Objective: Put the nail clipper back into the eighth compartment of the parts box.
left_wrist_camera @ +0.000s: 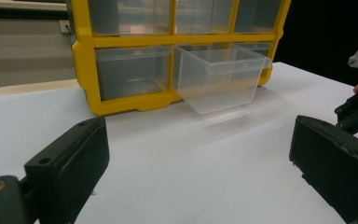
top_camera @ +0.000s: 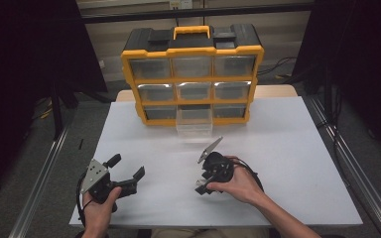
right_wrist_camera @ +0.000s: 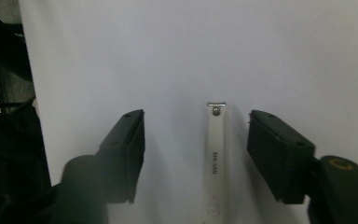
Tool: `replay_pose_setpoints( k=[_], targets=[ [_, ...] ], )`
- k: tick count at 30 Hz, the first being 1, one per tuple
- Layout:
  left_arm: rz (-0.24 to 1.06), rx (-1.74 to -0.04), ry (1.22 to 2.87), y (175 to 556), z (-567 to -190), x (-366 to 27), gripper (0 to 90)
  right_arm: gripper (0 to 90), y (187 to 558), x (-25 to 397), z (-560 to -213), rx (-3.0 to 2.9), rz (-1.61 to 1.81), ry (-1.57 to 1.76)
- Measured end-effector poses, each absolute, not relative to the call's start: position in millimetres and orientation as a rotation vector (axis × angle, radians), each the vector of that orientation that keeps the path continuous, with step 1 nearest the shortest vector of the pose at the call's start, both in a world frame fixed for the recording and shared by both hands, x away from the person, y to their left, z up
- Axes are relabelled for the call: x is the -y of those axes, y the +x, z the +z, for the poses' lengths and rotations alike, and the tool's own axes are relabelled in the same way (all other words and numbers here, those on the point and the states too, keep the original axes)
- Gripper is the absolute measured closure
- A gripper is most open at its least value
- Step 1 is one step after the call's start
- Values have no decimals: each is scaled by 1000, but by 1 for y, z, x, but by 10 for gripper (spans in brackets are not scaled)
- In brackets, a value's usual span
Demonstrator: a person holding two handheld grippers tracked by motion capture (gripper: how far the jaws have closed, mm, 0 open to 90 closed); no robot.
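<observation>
Right claw (right_wrist_camera: 196, 158) open, jaws straddling slim white metal nail clipper (right_wrist_camera: 216, 163) flat on white surface (top_camera: 287, 148); clipper's long axis runs along the jaws, nearer the right-hand jaw. Left claw (top_camera: 126, 173) open, empty, well apart. Beyond: yellow-framed drawer organiser (top_camera: 192, 74), bottom-middle clear plastic drawer (left_wrist_camera: 219, 77) pulled out, looks empty.

Overhead forward-down; two close gripper views

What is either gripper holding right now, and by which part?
Nothing is held. The left gripper is open over bare table. The right gripper has its jaws open on either side of the nail clipper, which lies flat on the table, not touching either.
</observation>
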State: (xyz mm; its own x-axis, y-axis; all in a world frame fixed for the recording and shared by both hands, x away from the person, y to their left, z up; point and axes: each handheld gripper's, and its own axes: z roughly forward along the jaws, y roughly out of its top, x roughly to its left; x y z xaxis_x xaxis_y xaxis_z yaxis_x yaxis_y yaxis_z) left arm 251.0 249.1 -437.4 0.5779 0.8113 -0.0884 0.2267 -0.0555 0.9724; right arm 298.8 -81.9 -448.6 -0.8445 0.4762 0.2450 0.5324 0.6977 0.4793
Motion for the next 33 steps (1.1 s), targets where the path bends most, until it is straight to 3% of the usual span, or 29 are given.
replay_pose_setpoints(
  k=[7, 17, 33],
  targets=[
    [605, -890, 1602, 251, -437, -249, 49, 537, 309, 73, -447, 2818, -768, -812],
    [603, -888, 1603, 251, -437, -249, 49, 659, 315, 71, -451, 2823, -687, -810],
    [609, -879, 1621, 251, -437, -250, 49, 762, 316, 65, -453, 2884, -564, -765]
  ],
)
